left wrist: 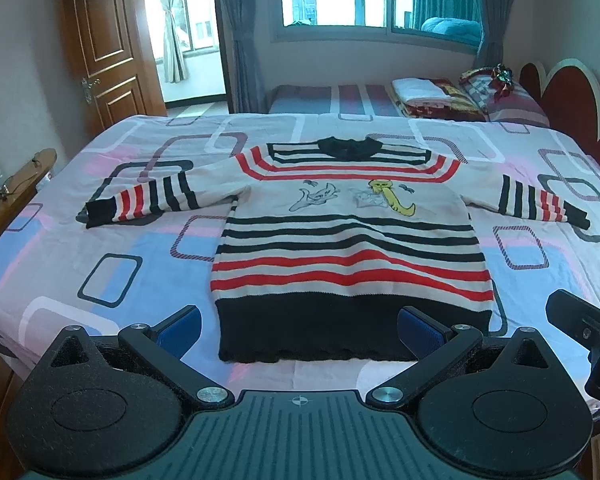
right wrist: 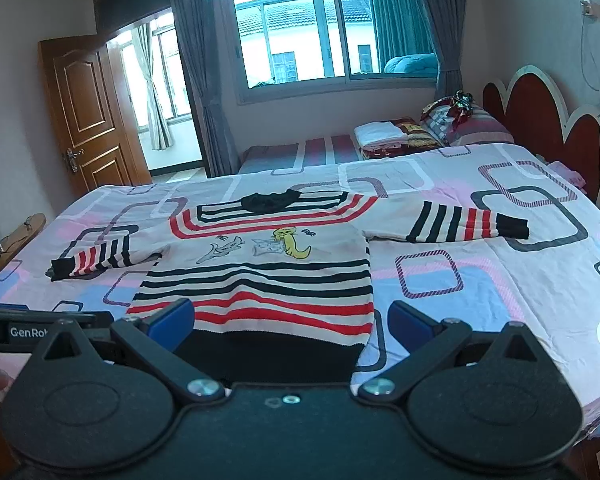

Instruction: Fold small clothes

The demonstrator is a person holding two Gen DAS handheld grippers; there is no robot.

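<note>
- Folding had not begun, by my judgement: the striped sweater [left wrist: 348,240] lay flat, face up, both sleeves spread.
- Sweater sat at the middle of the bedspread [left wrist: 100,248], collar toward twelve o'clock, black hem at six o'clock, nearest the grippers.
- Left gripper [left wrist: 298,330] hung released above the hem; the right gripper [right wrist: 290,320] was likewise spread wide, empty.
- Next move likely called for pinching a sleeve cuff, at nine or three o'clock, and carrying it inward.

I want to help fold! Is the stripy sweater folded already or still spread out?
Spread out. The sweater lies flat on the bed, both sleeves stretched sideways, collar and hem showing.
</note>
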